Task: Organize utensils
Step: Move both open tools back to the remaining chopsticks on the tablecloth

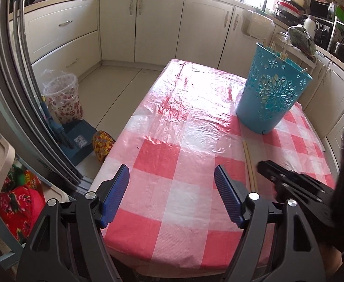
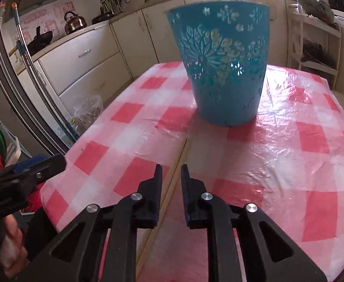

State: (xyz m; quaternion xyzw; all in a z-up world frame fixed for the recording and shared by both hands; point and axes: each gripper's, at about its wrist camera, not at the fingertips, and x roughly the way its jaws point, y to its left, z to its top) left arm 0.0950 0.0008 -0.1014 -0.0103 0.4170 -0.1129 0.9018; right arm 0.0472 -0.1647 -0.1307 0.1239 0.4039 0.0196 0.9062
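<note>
Right wrist view shows the right gripper (image 2: 171, 174) low in the middle of the frame, its black tongs standing narrow, with a small gap between them. A pair of long pale wooden chopsticks (image 2: 175, 164) lies flat on the red and white checked plastic tablecloth (image 2: 289, 164) and runs right through that gap, up toward the tall blue plastic basket with flower-shaped holes (image 2: 226, 70) in the upper middle. The pads sit on each side of the sticks but do not seem to press on them yet, so I think nothing is held. In the left wrist view the left gripper (image 1: 172, 188) hangs at the bottom of the frame with its blue-padded tongs wide and nothing between them. There the sticks show at the lower right, just below the basket, and more pale sticks poke out of the basket's top. The step in hand looks like picking up these last sticks. Next, the right tongs need to squeeze shut on them, lift them, tip them upright and drop them into the basket's open top without knocking it over.
</note>
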